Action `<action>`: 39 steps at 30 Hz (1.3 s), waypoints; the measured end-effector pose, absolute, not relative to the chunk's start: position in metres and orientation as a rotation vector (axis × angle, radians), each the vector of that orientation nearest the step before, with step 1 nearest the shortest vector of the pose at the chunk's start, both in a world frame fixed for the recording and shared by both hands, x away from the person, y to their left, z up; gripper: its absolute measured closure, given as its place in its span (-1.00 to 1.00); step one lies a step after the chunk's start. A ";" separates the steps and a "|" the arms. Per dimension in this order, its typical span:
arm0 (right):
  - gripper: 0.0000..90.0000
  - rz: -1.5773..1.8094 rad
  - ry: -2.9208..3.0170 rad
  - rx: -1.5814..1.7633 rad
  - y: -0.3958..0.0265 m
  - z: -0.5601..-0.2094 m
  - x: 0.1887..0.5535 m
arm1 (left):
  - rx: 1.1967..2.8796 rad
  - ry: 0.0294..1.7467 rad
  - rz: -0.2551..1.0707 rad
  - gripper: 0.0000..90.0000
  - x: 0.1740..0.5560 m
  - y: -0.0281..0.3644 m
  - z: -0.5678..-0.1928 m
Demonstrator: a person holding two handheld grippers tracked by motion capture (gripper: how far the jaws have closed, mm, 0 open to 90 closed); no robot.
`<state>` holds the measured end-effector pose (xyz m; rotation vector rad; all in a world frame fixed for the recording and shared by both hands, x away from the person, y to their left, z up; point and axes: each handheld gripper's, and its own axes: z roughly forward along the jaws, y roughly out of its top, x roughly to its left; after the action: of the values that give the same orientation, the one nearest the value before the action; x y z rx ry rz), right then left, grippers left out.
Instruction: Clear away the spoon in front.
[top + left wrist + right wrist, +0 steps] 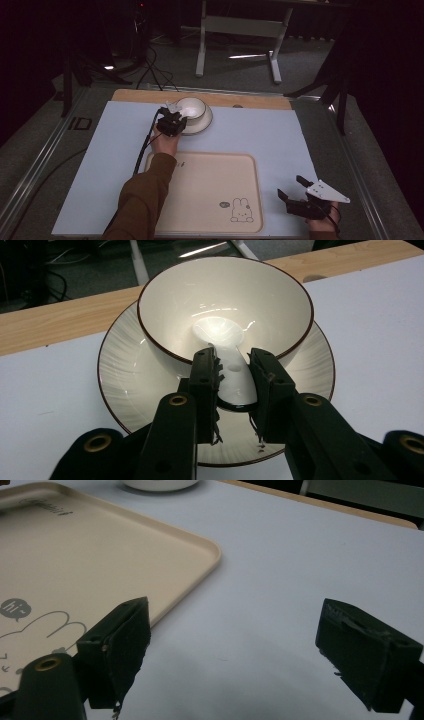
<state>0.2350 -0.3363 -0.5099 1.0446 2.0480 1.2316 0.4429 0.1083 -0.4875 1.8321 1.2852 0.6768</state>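
Observation:
A cream bowl (225, 285) with a dark rim stands on a ribbed cream plate (125, 375) at the far middle of the white mat. A white ceramic spoon (220, 332) lies in the bowl, its handle slanting out over the near rim. My left gripper (234, 372) is shut on that handle. From above, the left gripper (172, 122) sits at the near left side of the bowl (191, 107) and plate (202, 124). My right gripper (295, 192) stands open and holds nothing, low over the mat right of the tray; its jaws (232, 640) are wide apart.
A beige tray (205, 192) with a rabbit drawing lies at the front middle of the white mat (280, 140); its corner (200, 550) is left of my right gripper. A wooden table edge (250, 100) runs behind the plate. Stand legs are on the floor beyond.

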 end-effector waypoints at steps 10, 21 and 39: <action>-0.68 1.233 2.047 1.044 -0.336 -0.510 0.235 | 1.822 1.260 0.677 0.65 0.439 0.107 -0.482; -0.68 1.232 2.046 1.045 -0.336 -0.510 0.235 | 1.784 1.249 0.692 0.65 0.433 0.113 -0.469; -0.68 1.233 2.045 1.043 -0.336 -0.510 0.235 | 1.784 1.223 0.699 0.65 0.417 0.126 -0.443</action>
<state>0.2350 -0.3359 -0.5097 1.0434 2.0449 1.2326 0.4172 0.1258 -0.4433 1.7840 1.2228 0.6985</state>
